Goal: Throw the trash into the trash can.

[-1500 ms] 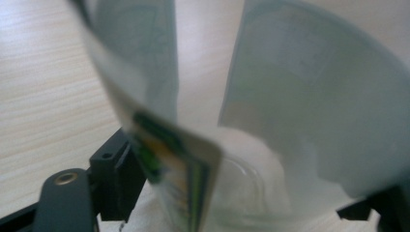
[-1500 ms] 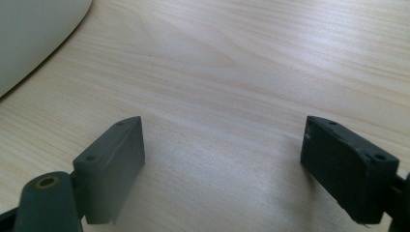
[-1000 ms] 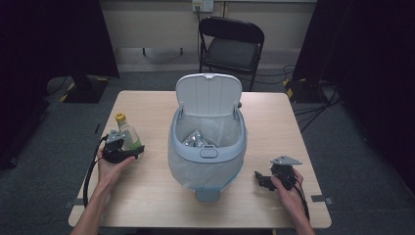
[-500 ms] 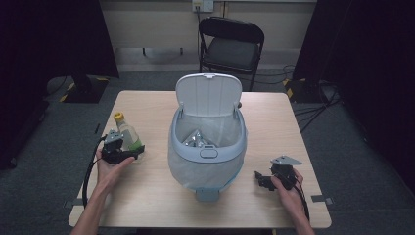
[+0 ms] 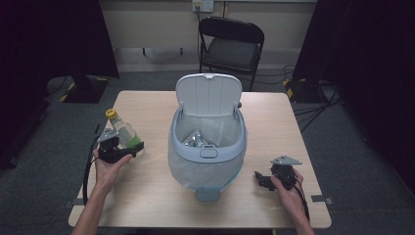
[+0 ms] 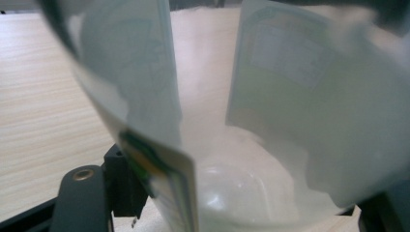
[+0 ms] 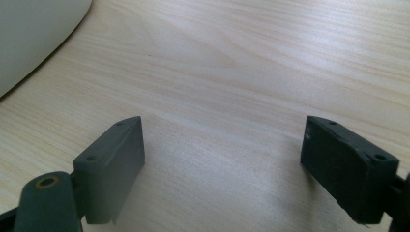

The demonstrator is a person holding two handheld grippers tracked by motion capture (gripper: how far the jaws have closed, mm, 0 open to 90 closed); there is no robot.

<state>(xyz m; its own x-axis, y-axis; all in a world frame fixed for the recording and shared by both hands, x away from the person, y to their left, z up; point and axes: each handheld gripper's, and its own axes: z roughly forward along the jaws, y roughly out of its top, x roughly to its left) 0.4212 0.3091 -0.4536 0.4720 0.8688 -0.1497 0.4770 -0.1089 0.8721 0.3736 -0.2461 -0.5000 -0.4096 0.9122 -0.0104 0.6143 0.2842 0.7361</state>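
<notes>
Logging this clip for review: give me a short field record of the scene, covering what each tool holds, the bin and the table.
left tool: closed on the bottle
bottle: clear plastic, yellow cap, tilted, left of the bin
right tool: jaws wide apart, nothing between them, low over bare wood
bin: pale blue-grey, lid up, white liner, crumpled shiny item inside
table: light wood
background: black folding chair behind the table

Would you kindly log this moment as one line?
left tool: shut on bottle | right tool: open, over table | bin: lid up
</notes>
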